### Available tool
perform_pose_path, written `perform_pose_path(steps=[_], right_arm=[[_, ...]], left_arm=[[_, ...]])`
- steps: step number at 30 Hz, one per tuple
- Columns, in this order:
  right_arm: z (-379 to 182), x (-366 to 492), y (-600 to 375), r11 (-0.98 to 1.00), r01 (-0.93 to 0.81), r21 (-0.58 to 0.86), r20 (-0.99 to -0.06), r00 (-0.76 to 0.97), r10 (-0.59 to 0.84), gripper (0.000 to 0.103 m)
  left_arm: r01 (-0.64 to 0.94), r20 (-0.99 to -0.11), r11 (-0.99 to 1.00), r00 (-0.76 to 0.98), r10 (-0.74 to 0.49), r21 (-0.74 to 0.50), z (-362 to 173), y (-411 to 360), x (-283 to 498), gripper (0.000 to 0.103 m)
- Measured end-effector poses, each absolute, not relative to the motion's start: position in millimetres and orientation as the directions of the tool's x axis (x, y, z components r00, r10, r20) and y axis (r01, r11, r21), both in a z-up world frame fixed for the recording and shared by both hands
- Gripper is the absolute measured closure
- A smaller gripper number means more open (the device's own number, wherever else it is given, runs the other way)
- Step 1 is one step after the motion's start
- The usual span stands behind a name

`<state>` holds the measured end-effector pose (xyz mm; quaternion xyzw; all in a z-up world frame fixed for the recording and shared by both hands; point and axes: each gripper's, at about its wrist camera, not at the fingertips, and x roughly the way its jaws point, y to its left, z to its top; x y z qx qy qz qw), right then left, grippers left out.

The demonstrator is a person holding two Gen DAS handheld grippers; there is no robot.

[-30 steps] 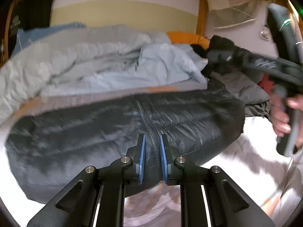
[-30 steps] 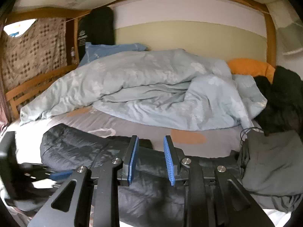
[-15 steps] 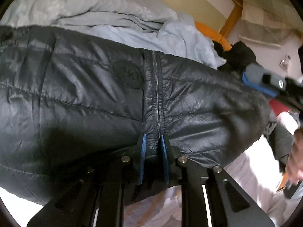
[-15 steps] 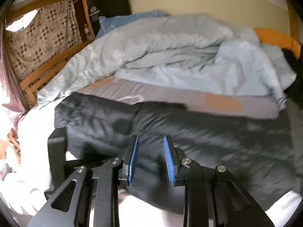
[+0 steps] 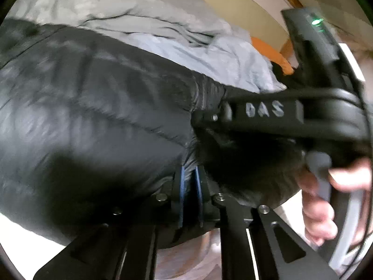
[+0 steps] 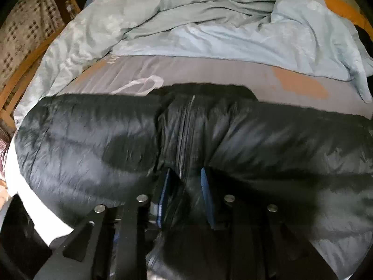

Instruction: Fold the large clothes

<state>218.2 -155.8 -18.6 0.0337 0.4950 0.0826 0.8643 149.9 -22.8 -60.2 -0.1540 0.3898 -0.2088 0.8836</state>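
A black puffer jacket (image 5: 93, 116) lies across the bed, its zipper (image 6: 186, 126) running away from me. My left gripper (image 5: 190, 169) is shut on a fold of the jacket's near edge, its blue pads almost together. My right gripper (image 6: 185, 170) points down at the jacket by the zipper. Its jaws stand apart, and fabric bulges between the pads. In the left wrist view the right gripper's black body (image 5: 263, 112) crosses the picture, and a person's hand (image 5: 326, 186) holds its handle.
Behind the jacket, a crumpled light blue duvet (image 6: 209, 23) is heaped on the grey sheet (image 6: 209, 70). An orange pillow (image 6: 345, 7) lies at the far right. A wooden bed rail (image 6: 23, 74) runs along the left. White bedding (image 5: 23, 228) shows at the near edge.
The left pads have closed tighter on the jacket's edge. The right gripper has swung down from above the bed onto the jacket at the zipper, close beside the left gripper.
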Motion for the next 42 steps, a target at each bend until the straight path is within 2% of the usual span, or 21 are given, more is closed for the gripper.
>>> perform_pose_path(steps=[1, 4, 9, 14, 15, 17, 20, 21, 22, 24, 25, 26, 27, 28, 29, 31, 33, 36, 40, 41, 42], right_arm=[[-22, 227, -160, 0.983, -0.086, 0.164, -0.852, 0.490, 0.185, 0.074], [-30, 245, -163, 0.981, -0.039, 0.193, -0.853, 0.487, 0.187, 0.074], [-33, 282, -155, 0.994, 0.019, 0.110, -0.852, 0.517, 0.084, 0.074], [-23, 292, -164, 0.989, 0.039, 0.143, -0.830, 0.548, 0.098, 0.074], [-10, 280, -164, 0.992, 0.031, 0.121, -0.794, 0.604, 0.078, 0.075], [34, 225, -167, 0.998, -0.049, 0.043, -0.649, 0.758, 0.065, 0.075], [65, 151, -203, 0.964, -0.130, 0.230, -0.560, 0.792, 0.241, 0.073], [68, 131, -217, 0.945, -0.130, 0.301, -0.538, 0.795, 0.281, 0.063], [69, 106, -236, 0.928, -0.110, 0.355, -0.508, 0.811, 0.291, 0.039], [66, 71, -261, 0.934, -0.004, 0.358, -0.457, 0.871, 0.179, 0.013], [63, 57, -275, 0.932, 0.081, 0.353, -0.440, 0.894, 0.089, 0.013], [57, 49, -287, 0.920, 0.139, 0.366, -0.449, 0.893, 0.044, 0.013], [45, 42, -308, 0.875, 0.208, 0.438, -0.479, 0.877, 0.031, 0.012], [35, 36, -322, 0.824, 0.245, 0.511, -0.489, 0.871, 0.044, 0.012], [14, 26, -344, 0.713, 0.279, 0.643, -0.473, 0.877, 0.084, 0.012], [-14, 25, -367, 0.591, 0.283, 0.755, -0.449, 0.881, 0.152, 0.012], [-31, 36, -372, 0.568, 0.273, 0.776, -0.451, 0.870, 0.197, 0.012], [-40, 67, -364, 0.582, 0.183, 0.792, -0.402, 0.874, 0.272, 0.012], [-50, 98, -360, 0.612, 0.242, 0.753, -0.441, 0.876, 0.196, 0.015], [-47, 105, -358, 0.631, 0.237, 0.739, -0.436, 0.882, 0.178, 0.026], [-40, 114, -354, 0.677, 0.232, 0.698, -0.461, 0.870, 0.177, 0.063]], left_arm=[[0.231, -0.635, 0.868, 0.604, -0.482, -0.439, -62, -21, 151, 0.100], [0.223, -0.638, 0.857, 0.588, -0.498, -0.464, -65, -18, 155, 0.100], [0.226, -0.648, 0.866, 0.586, -0.486, -0.446, -65, -21, 154, 0.100], [0.225, -0.648, 0.865, 0.585, -0.488, -0.449, -65, -20, 153, 0.100], [0.225, -0.648, 0.865, 0.585, -0.488, -0.449, -65, -20, 153, 0.100], [0.226, -0.647, 0.865, 0.586, -0.488, -0.449, -65, -19, 152, 0.100], [0.227, -0.646, 0.866, 0.588, -0.487, -0.445, -65, -22, 155, 0.100], [0.227, -0.646, 0.866, 0.588, -0.487, -0.446, -65, -22, 156, 0.100], [0.227, -0.646, 0.866, 0.588, -0.487, -0.446, -65, -23, 157, 0.100], [0.228, -0.646, 0.866, 0.588, -0.487, -0.446, -65, -23, 157, 0.100], [0.228, -0.646, 0.866, 0.588, -0.487, -0.445, -65, -23, 158, 0.100], [0.228, -0.648, 0.867, 0.587, -0.485, -0.443, -65, -23, 158, 0.100], [0.229, -0.654, 0.872, 0.586, -0.478, -0.433, -65, -25, 160, 0.100], [0.232, -0.659, 0.877, 0.586, -0.472, -0.421, -64, -26, 160, 0.100], [0.235, -0.661, 0.881, 0.590, -0.465, -0.410, -62, -26, 159, 0.100], [0.239, -0.659, 0.882, 0.593, -0.463, -0.405, -61, -25, 158, 0.100], [0.238, -0.656, 0.877, 0.589, -0.471, -0.416, -63, -23, 157, 0.100], [0.238, -0.653, 0.871, 0.584, -0.483, -0.431, -64, -21, 157, 0.100], [0.239, -0.651, 0.869, 0.584, -0.486, -0.433, -64, -20, 156, 0.100], [0.240, -0.651, 0.868, 0.583, -0.487, -0.434, -63, -20, 155, 0.100], [0.243, -0.650, 0.868, 0.583, -0.487, -0.433, -60, -18, 152, 0.100]])
